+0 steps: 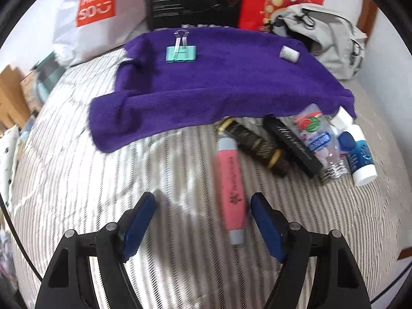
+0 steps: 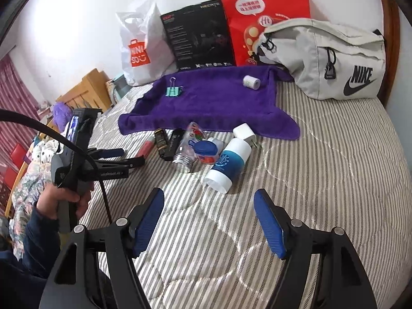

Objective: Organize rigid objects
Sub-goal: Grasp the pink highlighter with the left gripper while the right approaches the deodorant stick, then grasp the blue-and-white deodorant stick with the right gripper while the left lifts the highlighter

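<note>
Two items sit on the purple towel (image 2: 213, 100); a pile waits on the near bedspread.
Left gripper (image 1: 203, 206) and right gripper (image 2: 209, 203) both gape empty, the pink marker (image 1: 231, 185) nearest the left.

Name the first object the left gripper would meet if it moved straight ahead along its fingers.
Probably the pink highlighter: it lies just ahead of the open left gripper, toward its right finger. Depth is unclear in this blurred fisheye view.
</note>
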Tool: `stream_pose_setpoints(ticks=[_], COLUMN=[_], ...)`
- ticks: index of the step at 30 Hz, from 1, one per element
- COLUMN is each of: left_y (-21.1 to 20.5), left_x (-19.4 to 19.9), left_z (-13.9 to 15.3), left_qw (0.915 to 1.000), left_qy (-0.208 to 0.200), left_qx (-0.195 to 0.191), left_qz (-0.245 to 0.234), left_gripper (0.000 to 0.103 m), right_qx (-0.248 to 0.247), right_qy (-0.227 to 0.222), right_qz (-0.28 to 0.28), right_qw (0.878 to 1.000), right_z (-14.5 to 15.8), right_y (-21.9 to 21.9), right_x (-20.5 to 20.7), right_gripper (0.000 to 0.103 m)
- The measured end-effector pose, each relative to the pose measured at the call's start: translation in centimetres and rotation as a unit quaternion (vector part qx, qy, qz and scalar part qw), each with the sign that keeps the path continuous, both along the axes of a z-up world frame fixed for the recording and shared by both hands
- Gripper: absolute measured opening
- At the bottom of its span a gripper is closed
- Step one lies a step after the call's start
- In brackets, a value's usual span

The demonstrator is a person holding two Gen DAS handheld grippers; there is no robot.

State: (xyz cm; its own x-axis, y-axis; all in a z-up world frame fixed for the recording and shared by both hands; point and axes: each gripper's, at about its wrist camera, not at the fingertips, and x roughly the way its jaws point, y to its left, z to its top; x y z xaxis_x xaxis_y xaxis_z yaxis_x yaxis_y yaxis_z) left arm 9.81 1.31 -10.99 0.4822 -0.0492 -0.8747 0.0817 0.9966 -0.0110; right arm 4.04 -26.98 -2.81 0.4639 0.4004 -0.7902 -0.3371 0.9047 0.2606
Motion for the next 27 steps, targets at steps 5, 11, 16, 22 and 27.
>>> stream_pose_setpoints(ticks=[5, 11, 16, 22, 27], left_y=[-1.8, -2.5, -2.2, -2.1, -1.6], left_x=[0.4, 0.3, 0.3, 0.2, 0.2], left_z=[0.0, 0.3, 0.3, 0.3, 0.4], left_qw=[0.9995, 0.9988, 0.9988, 0.9986, 0.9983], left_qy=[-0.016, -0.021, -0.020, -0.019, -0.020], left_qx=[0.015, 0.018, 0.008, 0.003, -0.013], left_qz=[-0.023, -0.039, -0.043, -0.050, -0.053], left_gripper=[0.049, 0.016, 0.016, 0.016, 0.016], right_qx=[0.000, -0.006, -0.037, -0.055, -0.103], right_qy=[0.012, 0.017, 0.030, 0.045, 0.040], right_qz=[-0.033, -0.055, -0.064, -0.056, -0.056], right_qw=[0.999, 0.998, 0.997, 0.996, 0.992], right_z=[-1.1, -2.6, -4.8, -7.6, -7.4], right_y=[-0.3, 0.8, 2.4, 3.2, 1.7], right_x=[1.1, 3.4, 6.0, 7.4, 6.1], right_gripper=[0.072, 0.072, 0.072, 0.052, 0.036])
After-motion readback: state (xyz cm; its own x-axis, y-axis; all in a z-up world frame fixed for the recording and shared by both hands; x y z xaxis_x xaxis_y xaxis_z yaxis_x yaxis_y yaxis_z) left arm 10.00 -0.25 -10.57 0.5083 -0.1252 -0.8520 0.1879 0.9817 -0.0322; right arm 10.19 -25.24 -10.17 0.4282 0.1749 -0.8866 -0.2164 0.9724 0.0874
